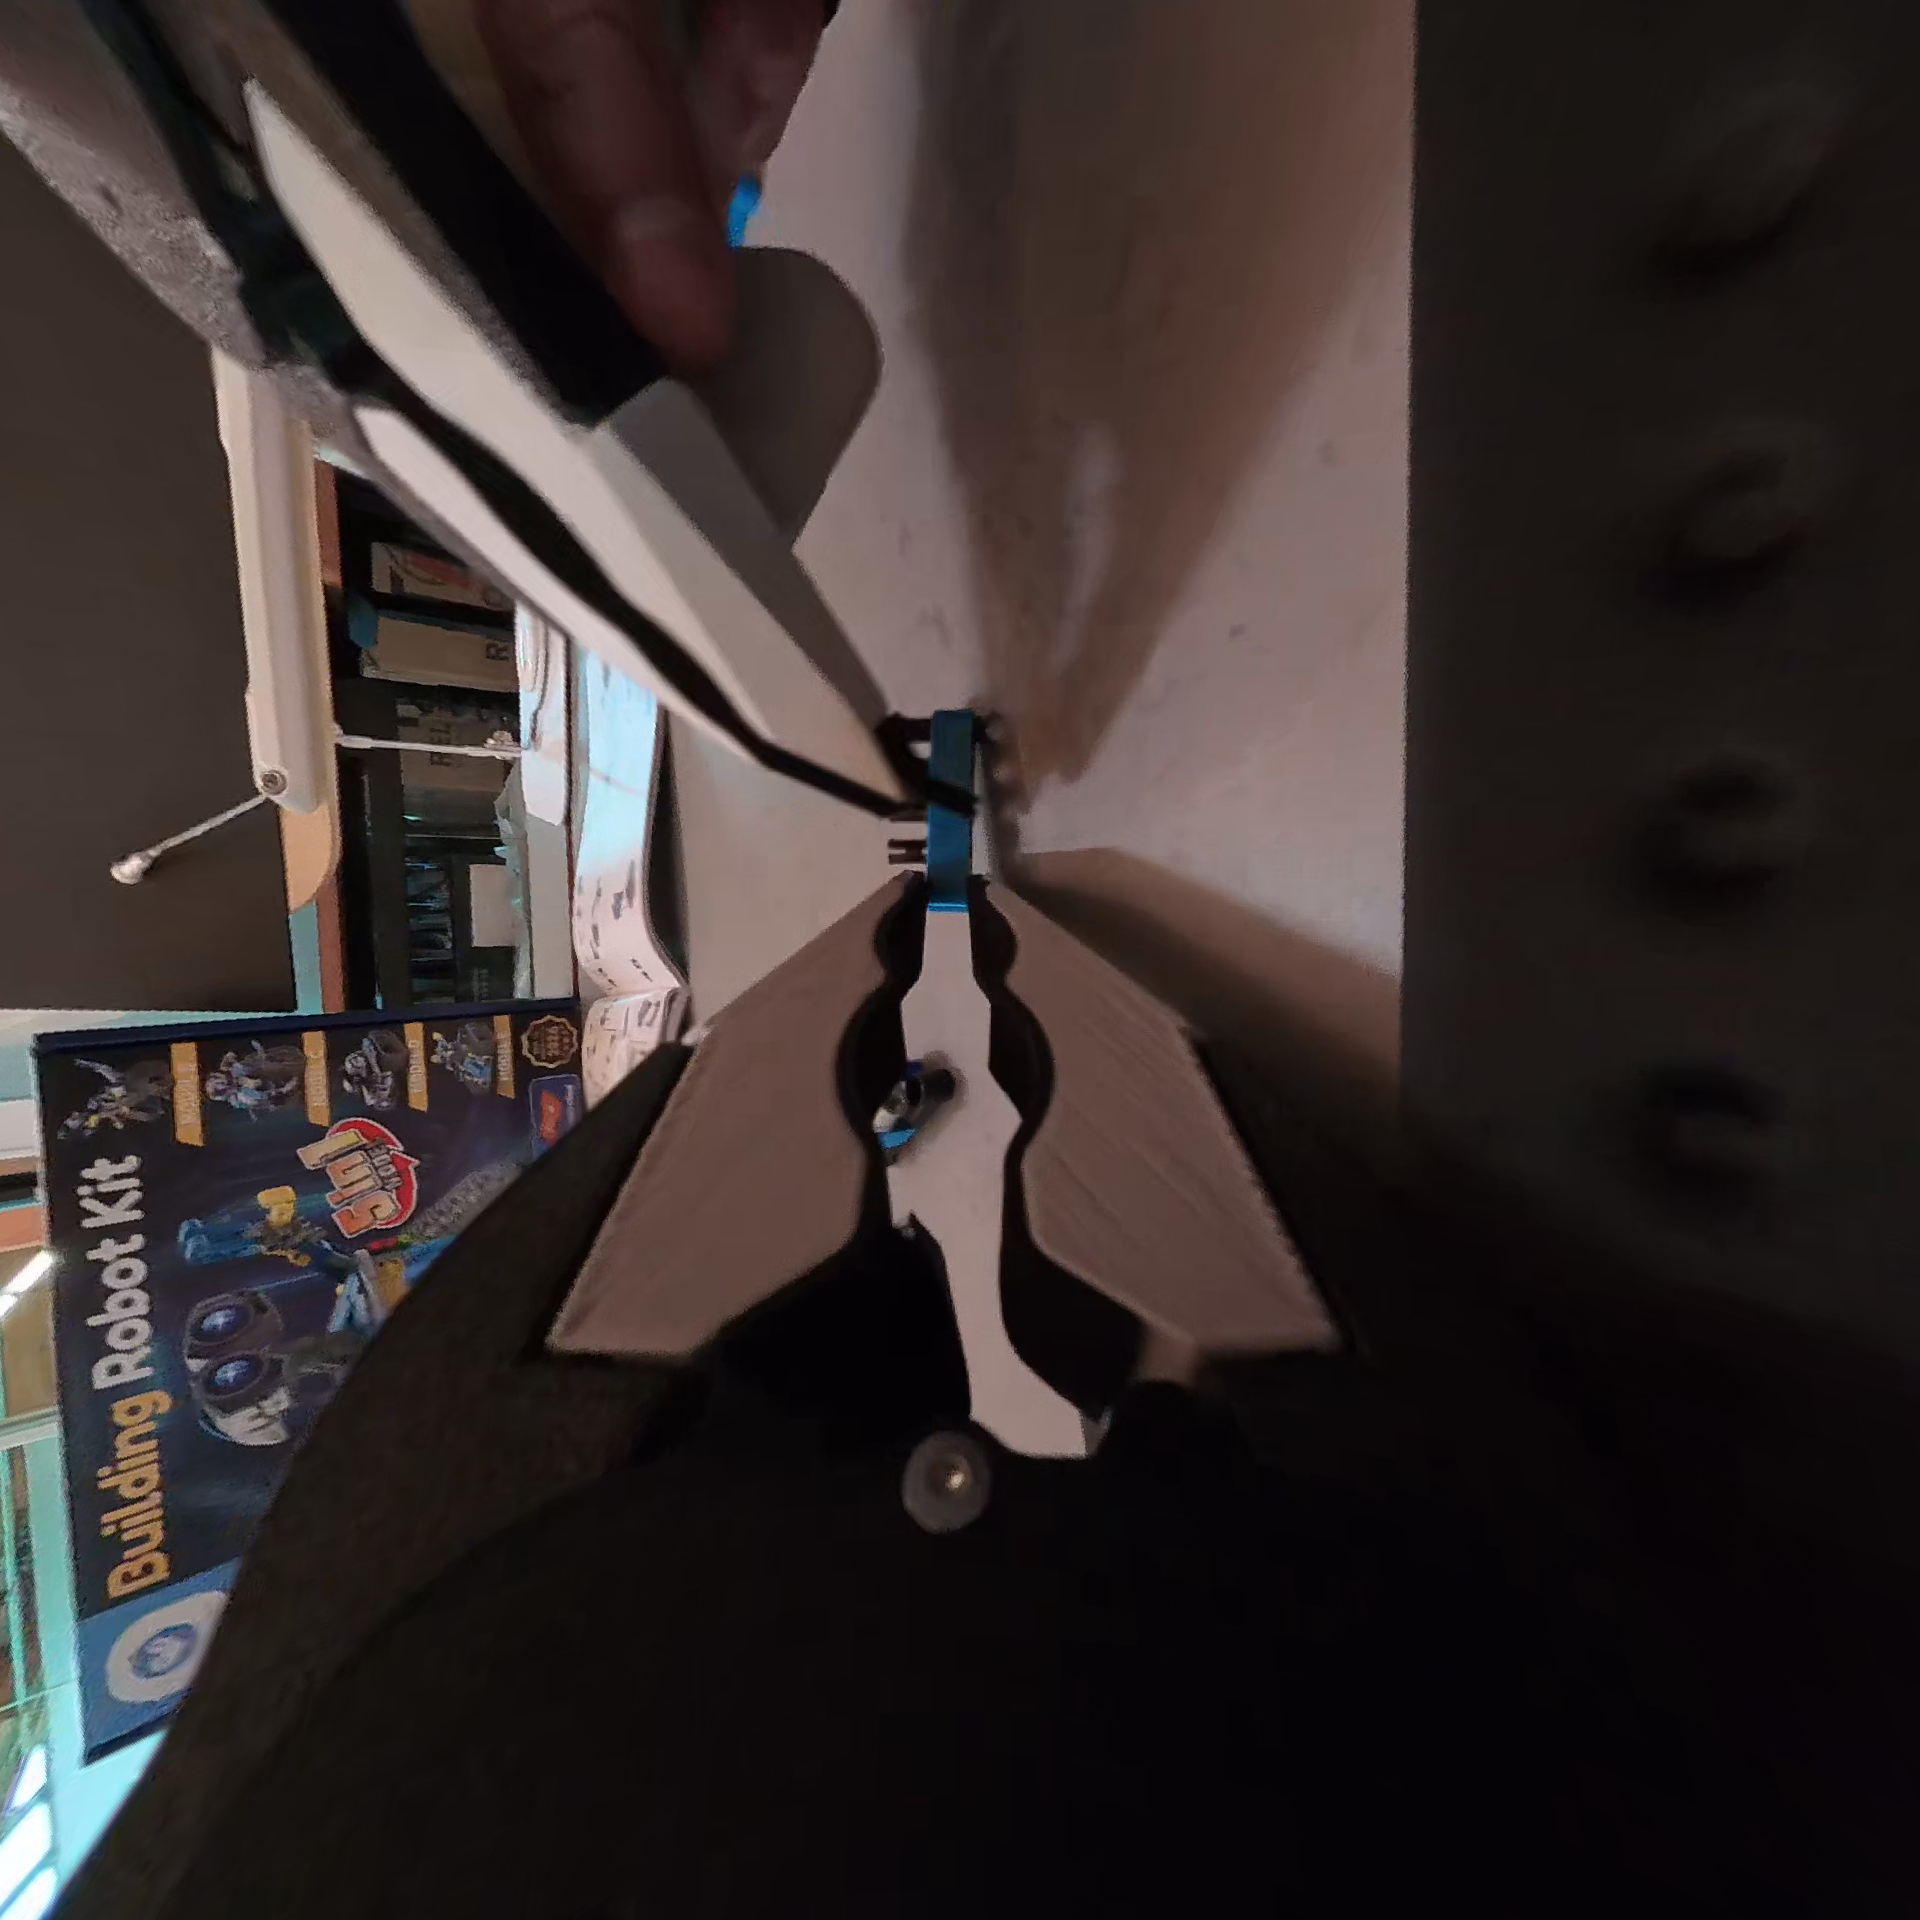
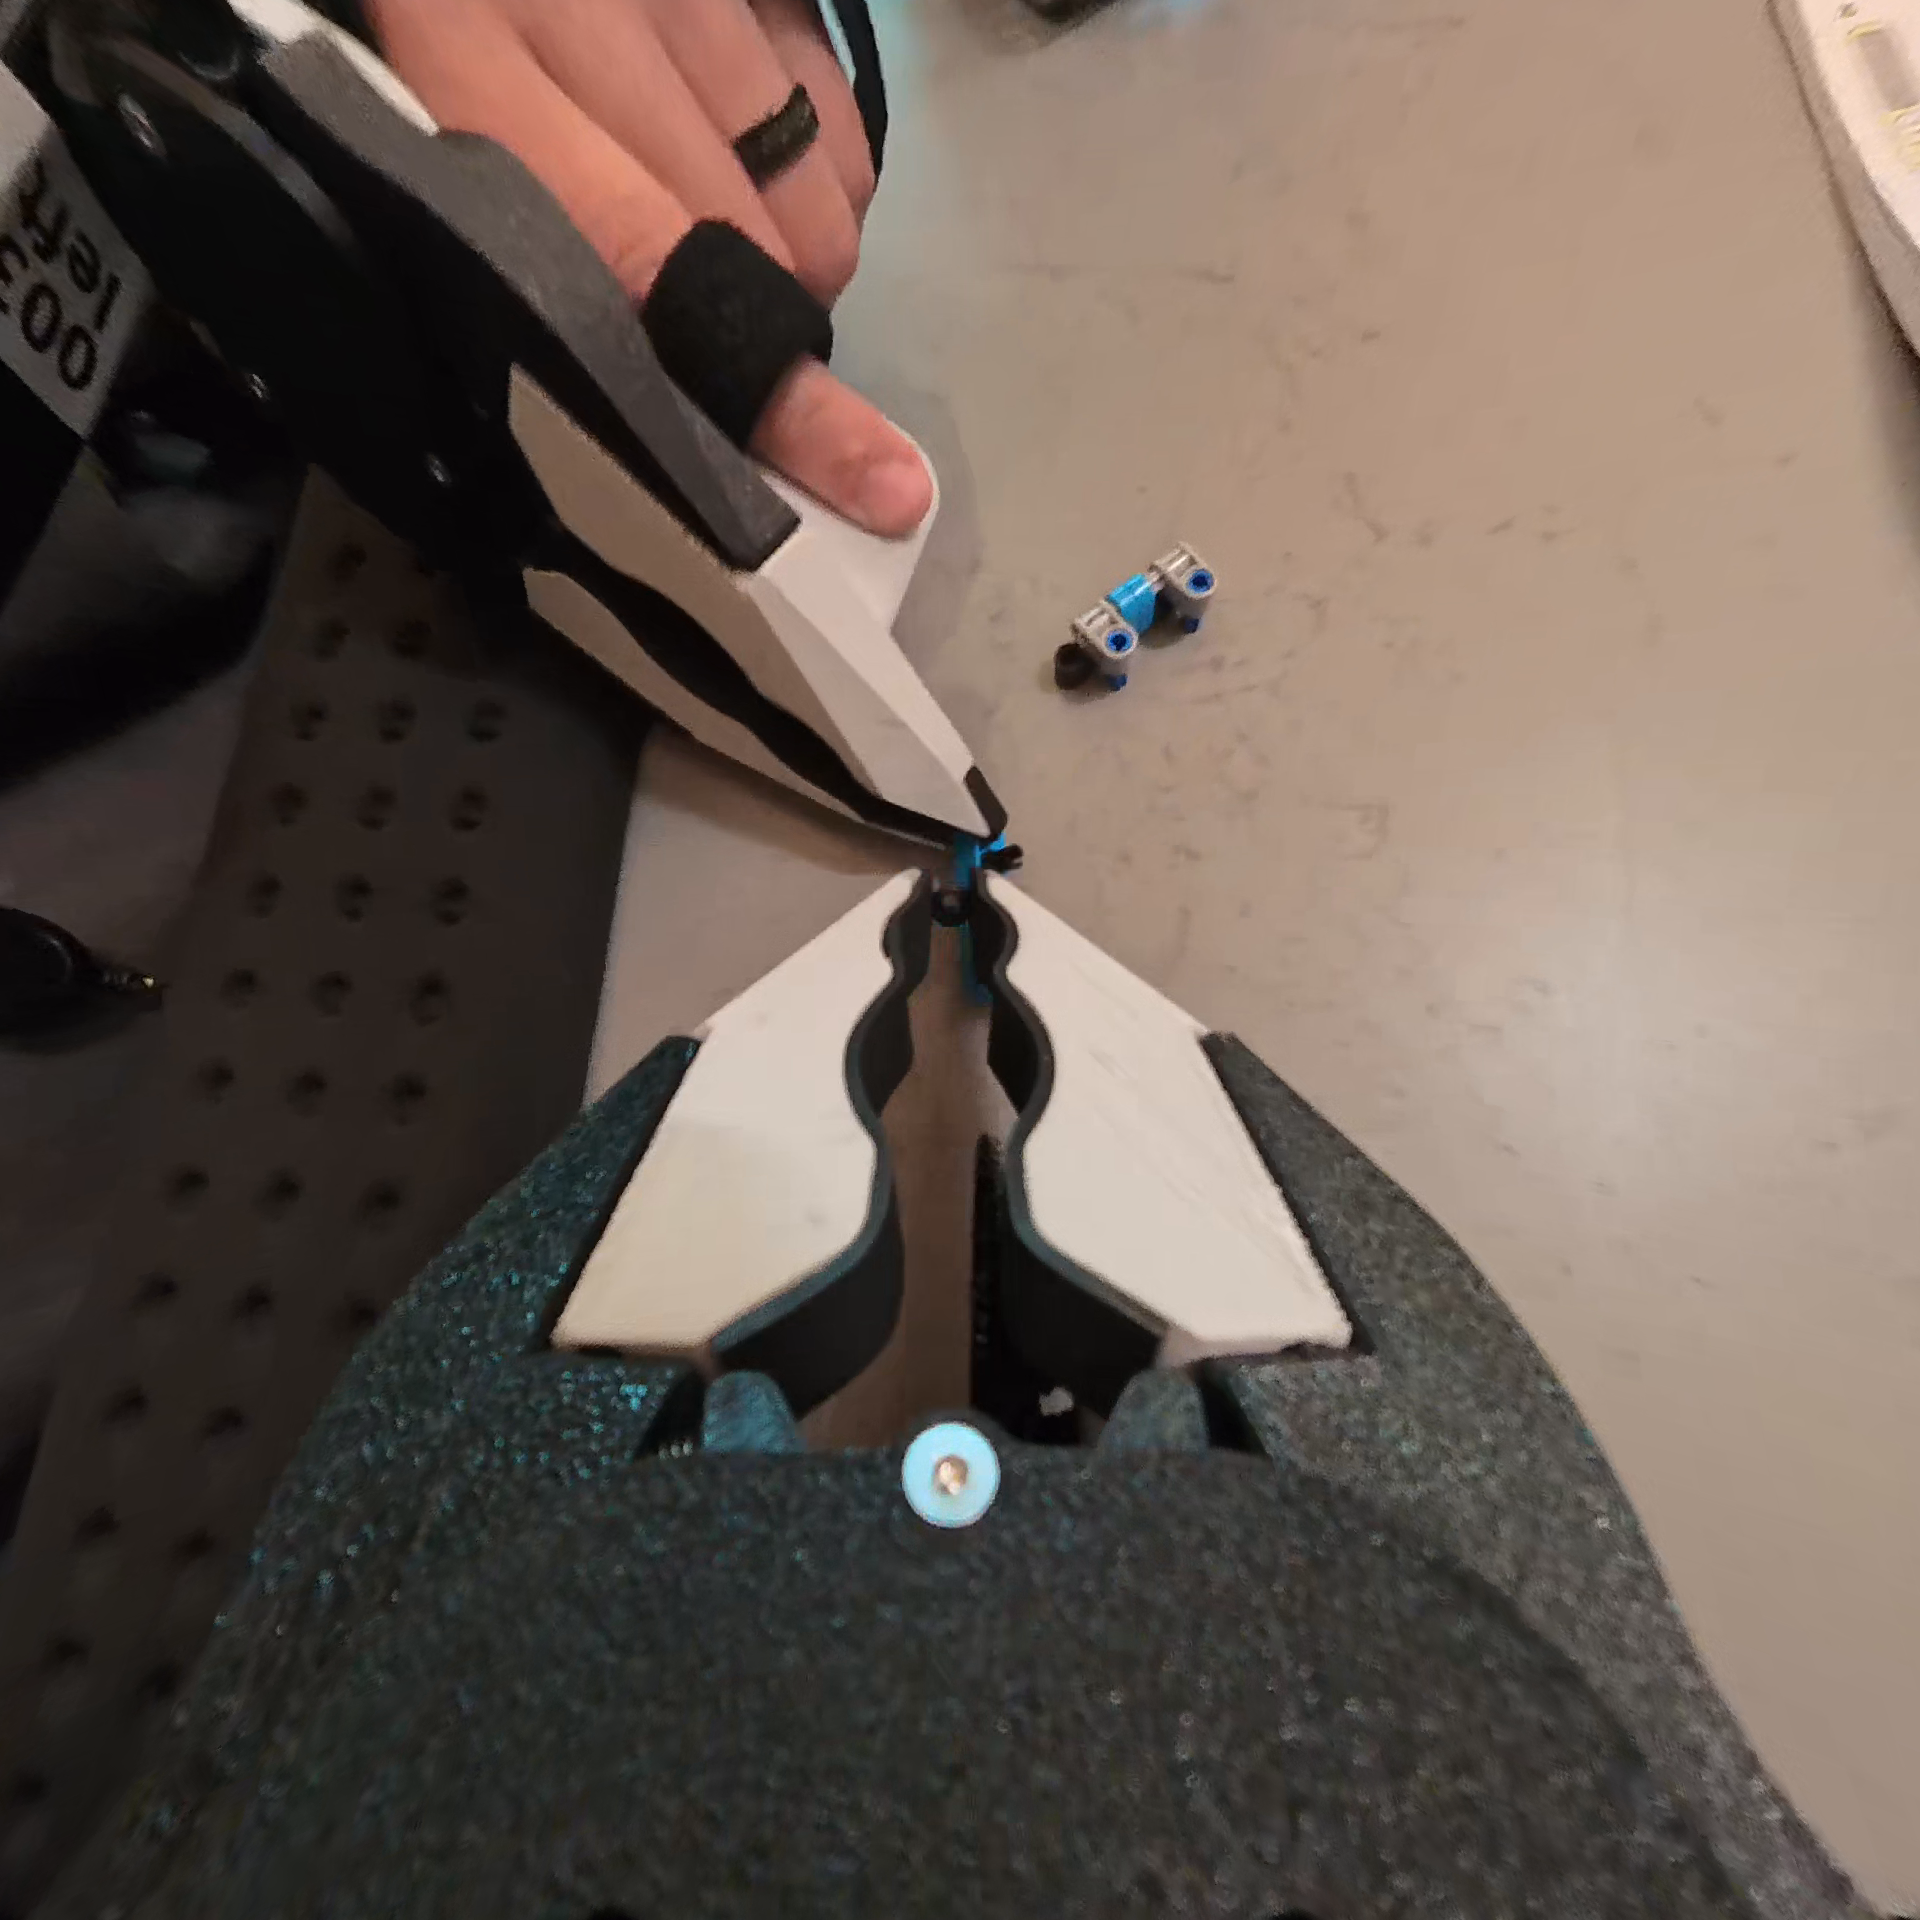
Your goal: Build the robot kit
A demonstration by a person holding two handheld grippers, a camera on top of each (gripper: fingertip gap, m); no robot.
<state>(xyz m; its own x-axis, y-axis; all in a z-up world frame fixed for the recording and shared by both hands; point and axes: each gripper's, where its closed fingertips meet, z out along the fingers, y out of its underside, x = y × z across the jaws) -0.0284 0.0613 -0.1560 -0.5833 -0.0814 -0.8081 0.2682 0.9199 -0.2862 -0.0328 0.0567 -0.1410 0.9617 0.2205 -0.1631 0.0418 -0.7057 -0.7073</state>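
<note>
A small blue plastic building piece [image 1: 951, 810] with black pins is held in the air between both grippers. My left gripper [image 1: 945, 883] is shut on its lower end. My right gripper [image 1: 902, 774] comes in from the upper left and pinches the same piece. In the right wrist view my right gripper [image 2: 956, 888] is shut on the blue piece [image 2: 971, 862], and the left gripper [image 2: 982, 821] meets it tip to tip. A small grey, blue and black assembly [image 2: 1138, 613] lies on the beige table [image 2: 1455, 935] beyond the tips. It also shows between the left fingers [image 1: 914, 1101].
A grey perforated board [image 2: 312, 935] lies at the left of the table, seen dark in the left wrist view [image 1: 1714, 831]. A dark blue toy box with robot pictures [image 1: 260, 1299] and an open booklet [image 1: 613, 883] are nearby. A hand [image 2: 727, 260] holds the left gripper. Less than 4 cm separates the two grippers' tips.
</note>
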